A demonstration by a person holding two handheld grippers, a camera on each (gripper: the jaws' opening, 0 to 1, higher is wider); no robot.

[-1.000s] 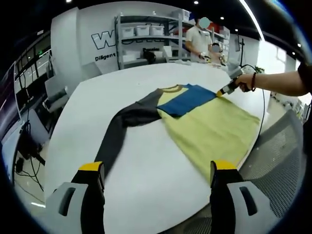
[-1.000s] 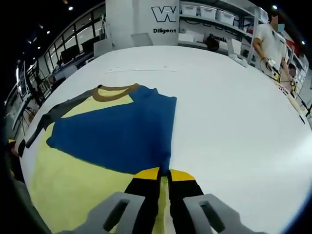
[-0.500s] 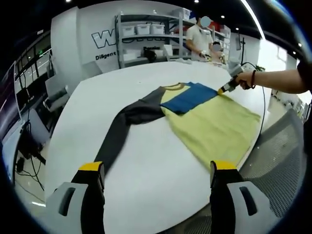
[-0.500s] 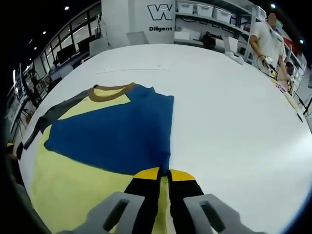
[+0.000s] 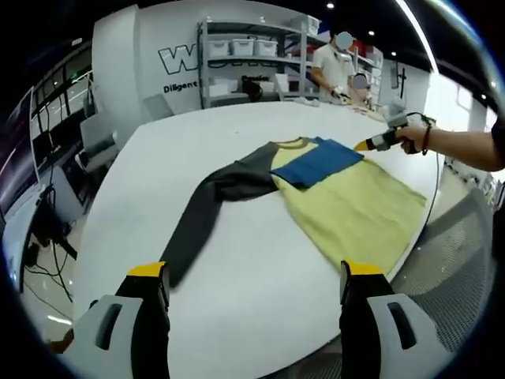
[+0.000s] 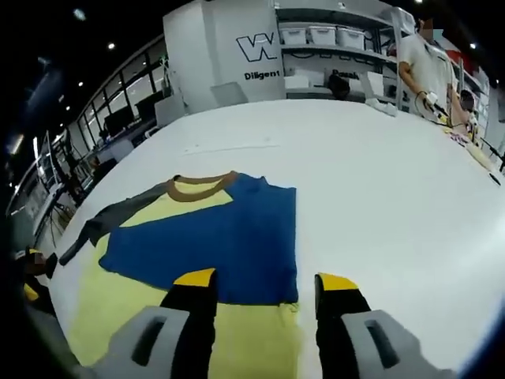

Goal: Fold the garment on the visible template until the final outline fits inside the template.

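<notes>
Left gripper [image 5: 256,288] hangs over the near edge of the white table [image 5: 237,260], jaws spread wide with nothing between them. Ahead of it and well apart lies the garment [image 5: 316,193] — a yellow shirt spread flat. Its grey sleeve [image 5: 201,217] stretches out from the shoulder toward the left jaw, the cuff stopping short of the tip. The blue sleeve [image 5: 316,162] is folded in across the upper chest, just below the brown collar [image 5: 290,144].

Right gripper [image 6: 256,280] sits low over the same shirt, jaws parted and gripping nothing. Between its tips shows the lower edge of the blue sleeve [image 6: 213,241] lying on the yellow body [image 6: 126,304]. From this side the collar [image 6: 201,185] lies beyond the blue fold, and the grey sleeve [image 6: 102,225] trails off to the left of the jaws.

In the left gripper view the right gripper [image 5: 379,142] comes in from the right — held in a person's hand [image 5: 414,136], its yellow tip just off the far corner of the blue fold; whether it touches the cloth I cannot tell.

Beyond the table stand shelves with bins [image 5: 237,55], and people [image 5: 335,67] are at the far side.

No template outline can be made out on the tabletop.
</notes>
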